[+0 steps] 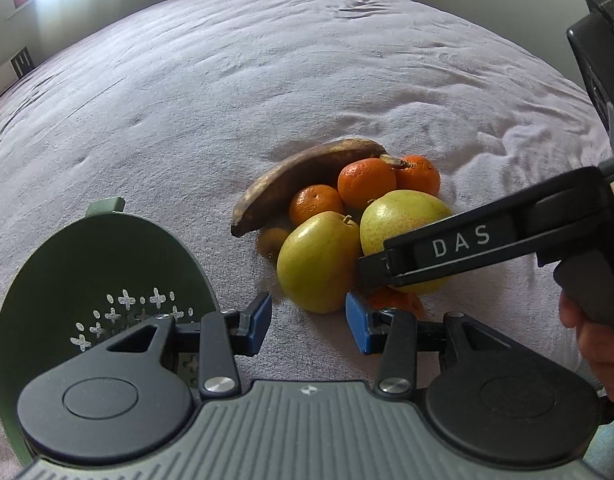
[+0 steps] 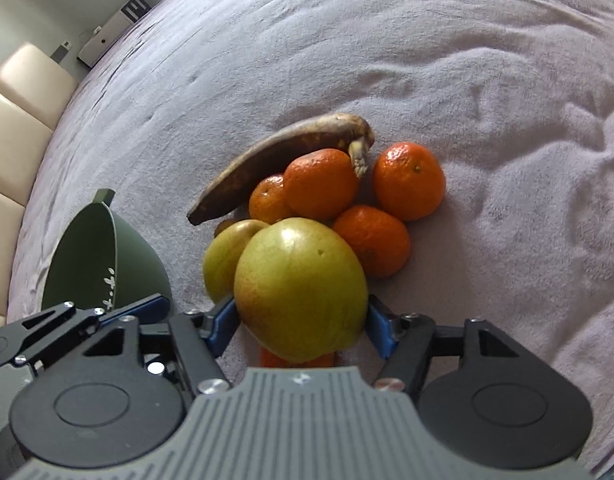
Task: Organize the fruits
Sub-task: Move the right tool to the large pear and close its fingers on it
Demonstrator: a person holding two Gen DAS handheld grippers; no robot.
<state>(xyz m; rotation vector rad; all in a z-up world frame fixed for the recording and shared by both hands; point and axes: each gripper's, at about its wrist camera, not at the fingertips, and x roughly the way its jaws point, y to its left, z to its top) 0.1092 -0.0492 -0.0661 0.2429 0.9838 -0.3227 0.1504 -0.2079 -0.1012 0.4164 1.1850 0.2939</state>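
A pile of fruit lies on the grey bedspread: a browned banana (image 1: pixel 307 176) (image 2: pixel 279 160), several mandarins (image 1: pixel 367 182) (image 2: pixel 409 180) and two yellow-green apples. My right gripper (image 2: pixel 301 312) has its blue pads against both sides of the nearer apple (image 2: pixel 301 292) (image 1: pixel 403 220). In the left wrist view it reaches in from the right (image 1: pixel 371 276). My left gripper (image 1: pixel 309 320) is open and empty, just in front of the other apple (image 1: pixel 319 260) (image 2: pixel 227 260). A green colander (image 1: pixel 103 280) (image 2: pixel 103 264) lies tilted to the left.
A small brownish fruit (image 1: pixel 273 240) sits by the banana tip. Another mandarin (image 1: pixel 395 300) lies under the held apple. A cream padded headboard (image 2: pixel 15 132) borders the bed on the left. A hand (image 1: pixel 599 344) holds the right gripper's grip.
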